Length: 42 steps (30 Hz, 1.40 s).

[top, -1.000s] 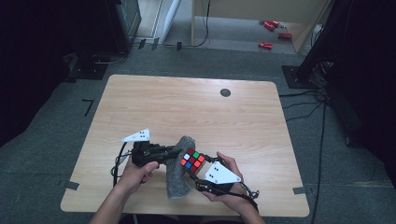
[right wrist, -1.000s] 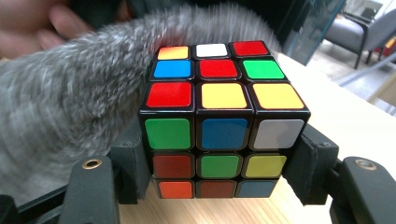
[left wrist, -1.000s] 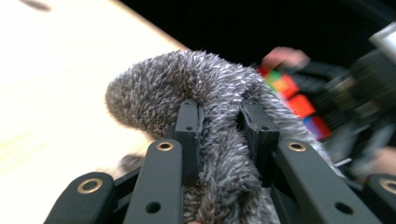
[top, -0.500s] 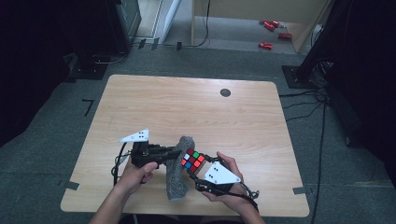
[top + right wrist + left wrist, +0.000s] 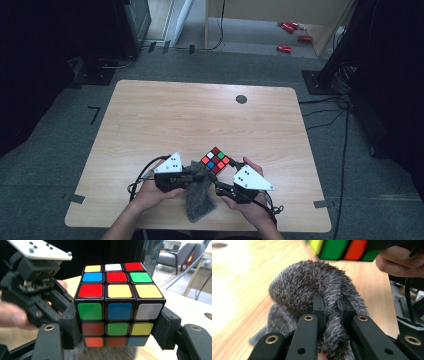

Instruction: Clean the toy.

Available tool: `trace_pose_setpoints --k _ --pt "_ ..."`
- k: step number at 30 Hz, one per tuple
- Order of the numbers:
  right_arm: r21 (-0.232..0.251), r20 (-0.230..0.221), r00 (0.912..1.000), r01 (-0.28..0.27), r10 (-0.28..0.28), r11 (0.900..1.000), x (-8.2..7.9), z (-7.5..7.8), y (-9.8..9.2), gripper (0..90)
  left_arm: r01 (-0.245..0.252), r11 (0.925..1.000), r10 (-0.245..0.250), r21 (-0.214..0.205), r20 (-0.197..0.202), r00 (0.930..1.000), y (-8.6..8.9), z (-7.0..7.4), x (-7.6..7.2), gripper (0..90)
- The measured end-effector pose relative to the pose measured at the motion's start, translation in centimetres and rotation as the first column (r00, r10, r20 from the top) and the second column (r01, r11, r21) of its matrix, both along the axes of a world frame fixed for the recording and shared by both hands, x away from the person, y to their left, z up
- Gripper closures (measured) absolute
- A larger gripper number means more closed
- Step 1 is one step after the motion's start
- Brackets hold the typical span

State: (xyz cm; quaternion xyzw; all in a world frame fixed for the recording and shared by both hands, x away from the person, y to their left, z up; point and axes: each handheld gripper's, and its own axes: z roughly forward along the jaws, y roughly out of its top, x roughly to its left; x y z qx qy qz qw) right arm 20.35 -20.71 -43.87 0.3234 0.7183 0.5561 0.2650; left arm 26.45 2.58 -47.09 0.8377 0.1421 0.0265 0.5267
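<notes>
table (image 5: 165, 115): light wood | on it: grey fuzzy cloth (image 5: 200, 202)

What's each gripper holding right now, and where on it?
Left gripper has just closed on a fold of the grey fuzzy cloth. Right gripper clamps the puzzle cube by two opposite lower sides.

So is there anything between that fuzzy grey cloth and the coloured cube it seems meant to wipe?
Nothing visible. The left gripper, jaws just closed on the grey cloth, holds it just below the cube, which the right gripper clamps; only open air separates them.
</notes>
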Motion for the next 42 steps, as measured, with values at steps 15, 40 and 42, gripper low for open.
trace_pose_setpoints --k 15,40,42 --pt "0.003 -0.061 0.9966 0.055 -0.055 0.9985 0.6 -0.4 -0.2 34.7 -0.125 0.9860 0.118 -0.110 -0.073 0.9904 1.2 0.1 0.7 80.5" --pt "-0.021 -0.065 0.9941 0.086 -0.087 0.9961 1.0 -0.8 -0.9 34.7 -0.135 0.9785 0.111 -0.155 -0.158 0.9812 0.7 0.5 0.7 77.9" --pt "-0.017 -0.071 0.9936 0.087 -0.088 0.9960 1.0 -0.9 -0.9 34.7 -0.138 0.9783 0.113 -0.155 -0.159 0.9808 0.8 0.5 0.8 78.0"
